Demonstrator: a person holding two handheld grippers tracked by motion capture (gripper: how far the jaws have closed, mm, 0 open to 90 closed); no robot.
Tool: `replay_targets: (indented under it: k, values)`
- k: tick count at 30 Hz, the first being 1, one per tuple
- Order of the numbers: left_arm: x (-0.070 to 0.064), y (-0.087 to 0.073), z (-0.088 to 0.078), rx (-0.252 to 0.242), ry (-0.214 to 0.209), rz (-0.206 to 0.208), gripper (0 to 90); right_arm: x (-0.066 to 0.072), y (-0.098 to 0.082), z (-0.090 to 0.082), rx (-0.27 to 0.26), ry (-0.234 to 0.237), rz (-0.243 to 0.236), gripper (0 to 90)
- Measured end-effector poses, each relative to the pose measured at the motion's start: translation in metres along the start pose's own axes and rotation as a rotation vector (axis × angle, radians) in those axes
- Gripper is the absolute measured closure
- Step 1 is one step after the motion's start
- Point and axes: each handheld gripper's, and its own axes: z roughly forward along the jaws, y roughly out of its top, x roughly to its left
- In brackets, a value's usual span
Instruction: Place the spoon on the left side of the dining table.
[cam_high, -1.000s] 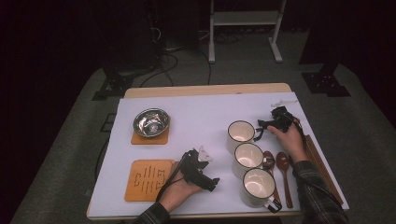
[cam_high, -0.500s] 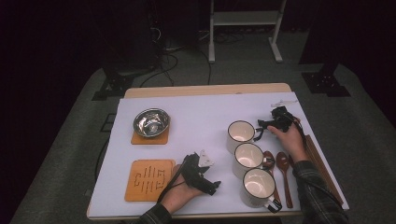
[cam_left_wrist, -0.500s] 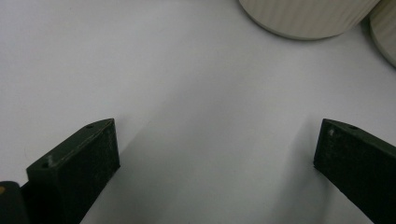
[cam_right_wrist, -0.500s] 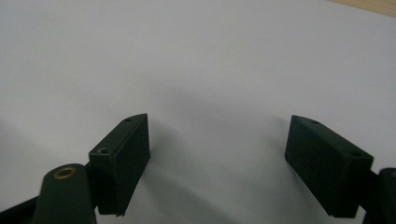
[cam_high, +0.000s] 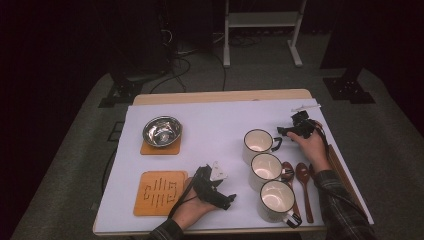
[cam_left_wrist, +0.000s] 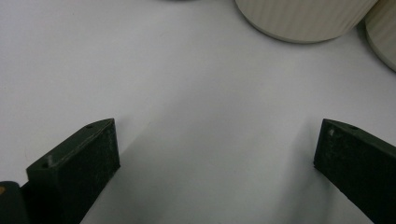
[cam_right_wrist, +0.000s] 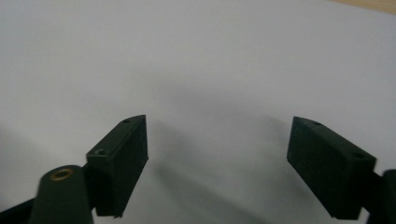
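1. Your left gripper (cam_high: 227, 199) lies low on the surface (cam_high: 215, 120) near its front edge, jaws spread wide with nothing between them — just bare white surface under them in the left gripper view.
2. Your right gripper (cam_high: 286, 131) sits near the right edge, jaws likewise wide apart and empty.
3. The far mug (cam_high: 258, 145) stands just beside your right gripper, first of three mugs in a row running toward the front edge.

Open white tabletop (cam_high: 220, 125) between bowl (cam_high: 161, 131) and mugs (cam_high: 265, 167).
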Motion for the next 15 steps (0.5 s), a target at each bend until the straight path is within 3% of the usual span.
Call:
replay_targets:
  k: [10, 15]
  values:
    - [0.0, 0.0, 0.0, -0.001, 0.0, 0.0, 0.0, 0.001, -0.004, -0.015, 0.023, -0.003, -0.022, 16.7]
    - [0.0, 0.0, 0.0, 0.0, 0.001, 0.001, 0.0, 0.001, -0.006, -0.029, 0.021, -0.014, -0.005, 16.7]
